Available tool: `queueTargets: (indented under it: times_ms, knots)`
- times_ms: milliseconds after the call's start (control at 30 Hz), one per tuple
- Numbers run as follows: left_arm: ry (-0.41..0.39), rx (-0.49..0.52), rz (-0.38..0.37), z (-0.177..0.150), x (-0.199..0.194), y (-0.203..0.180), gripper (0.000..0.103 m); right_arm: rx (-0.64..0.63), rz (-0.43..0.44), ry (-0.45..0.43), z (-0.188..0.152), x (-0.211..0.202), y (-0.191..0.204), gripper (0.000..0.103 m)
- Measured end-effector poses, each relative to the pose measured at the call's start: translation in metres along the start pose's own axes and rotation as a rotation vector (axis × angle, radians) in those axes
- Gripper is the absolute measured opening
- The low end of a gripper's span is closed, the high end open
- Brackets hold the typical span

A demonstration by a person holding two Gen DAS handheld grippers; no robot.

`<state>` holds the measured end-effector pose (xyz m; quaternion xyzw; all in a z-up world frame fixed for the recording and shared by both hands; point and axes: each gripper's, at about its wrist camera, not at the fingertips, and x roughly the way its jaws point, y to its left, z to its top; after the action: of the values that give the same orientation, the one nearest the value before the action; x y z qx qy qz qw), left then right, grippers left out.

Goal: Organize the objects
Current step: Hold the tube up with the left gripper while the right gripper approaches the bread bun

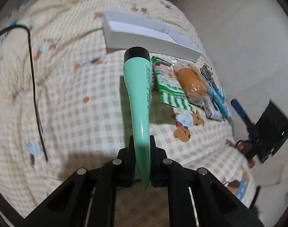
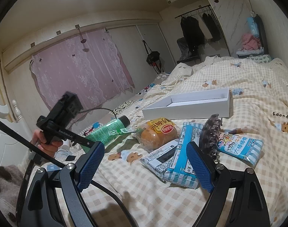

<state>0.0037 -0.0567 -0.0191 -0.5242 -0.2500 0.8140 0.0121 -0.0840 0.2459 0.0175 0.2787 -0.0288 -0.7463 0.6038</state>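
Left gripper (image 1: 142, 162) clenched on the crimped tail of a mint-green squeeze tube with a black cap (image 1: 139, 94); tube held off the bed, cap pointing away toward the shallow white cardboard box (image 1: 144, 36) lying open on the cream checked quilt with bear print (image 1: 77, 98).

Right gripper (image 2: 144, 162) released, blue-padded jaws spread wide, hovering low over the near pile and holding nothing.

Laid out on the quilt between the grippers and the box: a wrapped orange bread bun in clear film (image 2: 157, 134), a green-striped snack packet (image 1: 170, 87), a blue-and-white checked sachet (image 2: 183, 158), a grey-printed flat packet (image 2: 161, 157), a dark translucent claw hair clip (image 2: 210, 134), a light-blue milk-candy bag (image 2: 240, 147) to the far right.

Judgement: step in hand is carrying the tube to the box. Hold is at the thin end, so the heavy cap end may droop or swing. Best done slowly: keep the tube level, clear the near box wall with the cap first, lower until the body rests on the box floor, then let go. Lay it along one side to leave room for the flat packets. Right gripper should stay wide of the path; the hair clip sits just beside its right jaw.
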Motion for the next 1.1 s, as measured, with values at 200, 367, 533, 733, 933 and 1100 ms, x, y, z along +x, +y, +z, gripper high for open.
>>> queueTargets:
  times_ms: [200,367,533,733,933,1100]
  knots:
    - [-0.041,0.069,0.007,-0.010,-0.005,-0.001,0.013,0.001,0.000,0.003,0.000,0.001,-0.001,0.089]
    - [-0.071,0.076,0.025,-0.012,-0.010,-0.001,0.013,0.001,0.000,0.005,-0.001,0.001,-0.001,0.089]
    - [-0.127,0.090,0.011,-0.011,-0.022,-0.003,0.013,0.003,0.002,0.008,-0.001,0.002,-0.002,0.089]
    - [-0.196,0.116,-0.091,-0.010,-0.028,-0.011,0.013,0.004,0.002,0.009,-0.002,0.002,-0.003,0.089]
    - [-0.255,0.145,-0.252,-0.003,-0.022,-0.017,0.013,0.003,0.002,0.009,-0.002,0.002,-0.003,0.089]
    - [-0.433,0.204,-0.245,0.003,-0.036,-0.025,0.013,0.005,0.004,0.010,-0.002,0.002,-0.003,0.089]
